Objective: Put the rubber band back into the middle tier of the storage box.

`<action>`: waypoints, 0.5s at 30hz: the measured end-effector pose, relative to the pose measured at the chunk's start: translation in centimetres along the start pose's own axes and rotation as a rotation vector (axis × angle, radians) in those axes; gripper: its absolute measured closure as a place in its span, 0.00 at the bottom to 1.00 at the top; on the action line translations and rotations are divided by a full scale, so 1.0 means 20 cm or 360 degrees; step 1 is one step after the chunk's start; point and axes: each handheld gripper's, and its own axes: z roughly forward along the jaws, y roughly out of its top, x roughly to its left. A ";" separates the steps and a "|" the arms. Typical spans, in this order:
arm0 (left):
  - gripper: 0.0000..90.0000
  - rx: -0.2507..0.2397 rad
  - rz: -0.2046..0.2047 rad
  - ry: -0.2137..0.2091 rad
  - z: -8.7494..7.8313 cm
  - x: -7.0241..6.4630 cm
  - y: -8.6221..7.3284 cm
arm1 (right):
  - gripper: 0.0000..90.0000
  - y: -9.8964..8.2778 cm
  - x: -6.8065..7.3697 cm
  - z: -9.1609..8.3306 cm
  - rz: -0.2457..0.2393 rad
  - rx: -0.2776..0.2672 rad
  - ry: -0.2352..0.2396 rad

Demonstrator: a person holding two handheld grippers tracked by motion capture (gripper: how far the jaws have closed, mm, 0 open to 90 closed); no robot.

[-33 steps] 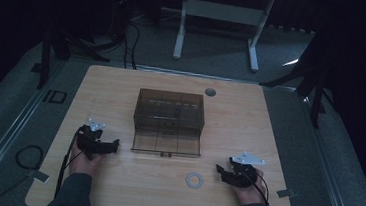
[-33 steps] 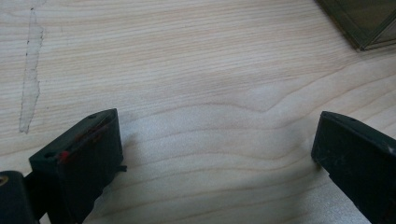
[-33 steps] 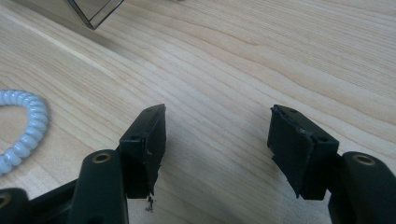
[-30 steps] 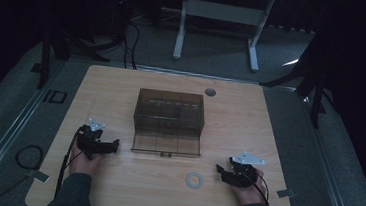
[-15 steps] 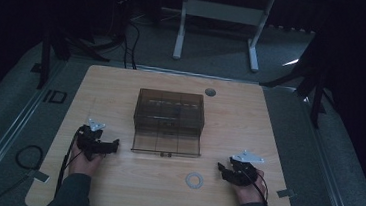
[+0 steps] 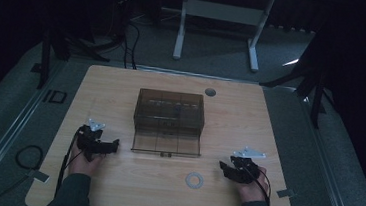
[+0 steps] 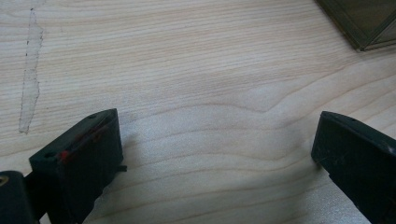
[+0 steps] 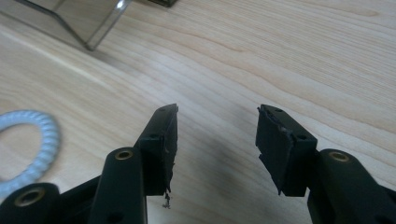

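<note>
At the bottom of the high view two sleeved forearms come in over the near edge of a pale wooden table (image 6: 113, 192) with fine, wavy grain; the left gripper (image 6: 109, 146), black and blocky with a small grey three-cornered plate on top, sits at lower left of the frame, and the right gripper (image 6: 226, 168), of the same build, sits at lower right. In the left gripper view its two matte black jaws stand far apart with bare wood between them, holding nothing; a thin pale streak (image 7: 29, 79) runs down the grain at the upper left of that frame. In the right gripper view the jaws are likewise parted over bare wood and empty; a white ring (image 8: 28, 149) with a ribbed, rope-like surface lies at the left edge, just beside the left jaw. In the high view that ring (image 6: 195, 180) lies flat at lower centre, left of the right gripper; beyond it, mid-frame, stands a translucent smoky-brown plastic box (image 6: 169, 122), rectangular, with inner dividers; farther still, a small round grey hole (image 6: 210, 92) marks the tabletop near its far edge.
</note>
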 end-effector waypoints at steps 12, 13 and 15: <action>0.02 0.0000 0.0000 0.0000 0.00 0.00 0.00 | 0.60 0.06 0.03 -0.04 -0.0079 0.0091 0.0045; 0.02 0.0000 0.0000 0.0000 0.00 0.00 0.00 | 0.60 0.06 0.03 -0.04 -0.0086 0.0096 0.0047; 0.02 -0.0003 -0.0002 0.0000 0.00 0.00 0.00 | 0.61 0.07 0.04 -0.05 -0.0105 0.0107 0.0048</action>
